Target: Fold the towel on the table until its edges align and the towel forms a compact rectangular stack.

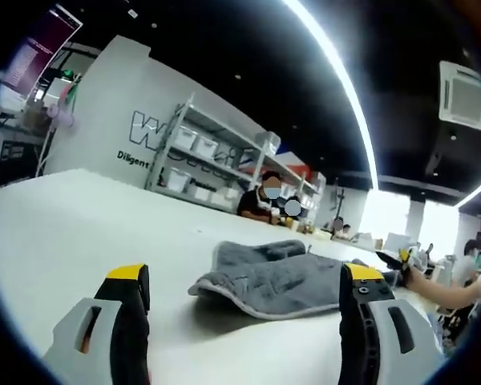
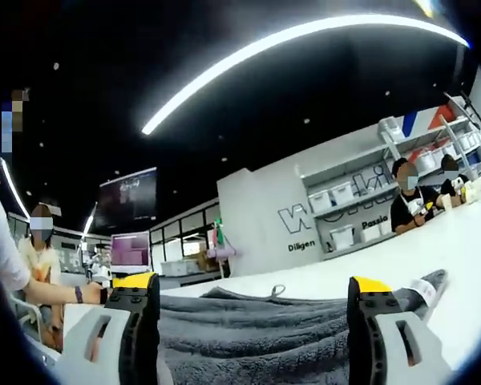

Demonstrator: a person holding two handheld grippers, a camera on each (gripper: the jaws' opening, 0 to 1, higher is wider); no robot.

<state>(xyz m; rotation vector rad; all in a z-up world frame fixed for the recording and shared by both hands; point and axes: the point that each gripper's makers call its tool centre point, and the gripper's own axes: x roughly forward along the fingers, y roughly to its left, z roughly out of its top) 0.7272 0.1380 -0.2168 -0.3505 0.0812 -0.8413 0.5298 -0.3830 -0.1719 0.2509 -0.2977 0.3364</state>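
Towel: a grey towel (image 1: 284, 277) lies bunched on the white table (image 1: 80, 220), partly folded over itself, with a pale edge along its near side. In the right gripper view the towel (image 2: 256, 329) is very close and spreads between the 2 jaws, with a white tag at its far end.
Left gripper (image 1: 244, 281): jaws wide apart, holding nothing, low over the table, near the towel but not touching it.
Right gripper (image 2: 252, 293): jaws wide apart, just over the towel; I cannot tell if they touch it.
Around: a wall with big letters and metal shelves (image 1: 212, 156) holding white bins.
People: 2 people (image 2: 421, 200) sit at the far side of the table. Another person's arm (image 1: 449, 289) reaches in beside the towel.
Above: a long curved light strip (image 2: 305, 48).
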